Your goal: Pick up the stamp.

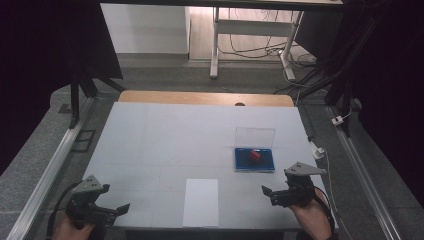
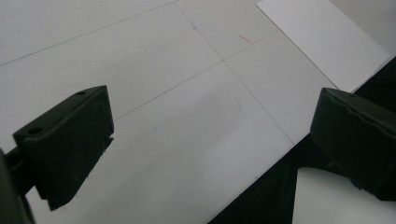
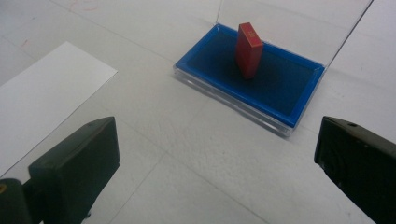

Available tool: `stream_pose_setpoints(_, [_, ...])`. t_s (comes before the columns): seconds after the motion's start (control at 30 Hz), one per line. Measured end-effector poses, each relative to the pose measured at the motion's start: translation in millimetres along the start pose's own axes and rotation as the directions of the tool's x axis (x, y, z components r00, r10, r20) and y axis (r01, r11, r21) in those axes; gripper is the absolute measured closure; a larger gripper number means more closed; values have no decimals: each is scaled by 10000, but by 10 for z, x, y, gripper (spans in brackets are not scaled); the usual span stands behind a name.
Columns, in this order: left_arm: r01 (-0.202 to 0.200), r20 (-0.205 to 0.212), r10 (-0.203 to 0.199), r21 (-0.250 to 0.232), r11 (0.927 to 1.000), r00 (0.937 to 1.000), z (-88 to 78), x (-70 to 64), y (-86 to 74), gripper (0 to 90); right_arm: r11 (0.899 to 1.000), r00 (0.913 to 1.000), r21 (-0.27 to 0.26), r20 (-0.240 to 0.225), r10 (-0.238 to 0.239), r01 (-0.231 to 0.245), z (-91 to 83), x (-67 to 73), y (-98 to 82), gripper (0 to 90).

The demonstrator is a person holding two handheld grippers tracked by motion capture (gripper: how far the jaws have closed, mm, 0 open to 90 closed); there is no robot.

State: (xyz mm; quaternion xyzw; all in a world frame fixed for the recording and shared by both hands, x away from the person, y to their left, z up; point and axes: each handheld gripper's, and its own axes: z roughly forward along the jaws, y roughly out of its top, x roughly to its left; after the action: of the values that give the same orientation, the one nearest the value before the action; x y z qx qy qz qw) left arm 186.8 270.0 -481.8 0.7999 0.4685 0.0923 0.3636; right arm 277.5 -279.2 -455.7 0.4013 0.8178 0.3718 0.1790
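Note:
A shallow blue case lies on the right half of the white table, its clear lid standing upright at the far side. A small red block stands on edge inside it. In the right gripper view the red block leans slightly on the blue lining, ahead of my right gripper. That right gripper hovers open and empty just in front of the case. My left gripper is open near the table's front left edge, holding nothing, over bare table.
A white sheet of paper lies at the front middle, between the two grippers; it also appears as paper and paper. The table's front edge runs close under the left gripper. A desk frame and cables stand beyond the table.

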Motion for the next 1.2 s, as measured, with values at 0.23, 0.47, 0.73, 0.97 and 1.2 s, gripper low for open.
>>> stream_pose_setpoints(0.23, [-12, 28, 12, 13, 10000, 10000, 0, 1, 0, 0, 10000, 9999, -4, -162, -38, 38, 117, -27, 112, 0])
stream_pose_setpoints(0.47, [-3, 50, 3, 6, 10000, 10000, 1, 2, 1, 0, 9990, 9991, 240, -227, -364, 369, 260, -48, 216, 0])
stream_pose_setpoints(0.73, [17, 47, -17, -4, 10000, 10000, 0, 4, -1, 0, 9993, 9993, 339, -350, -159, 171, 422, -128, 334, 0])
stream_pose_setpoints(0.97, [29, 39, -29, -17, 10000, 10000, 0, 5, 0, 0, 9976, 9988, 576, -353, -353, 373, 578, -179, 413, 0])
stream_pose_setpoints(1.2, [25, 50, -25, -16, 10000, 10000, -1, 7, 0, 0, 9953, 9987, 827, -126, -503, 512, 744, -236, 480, 0])
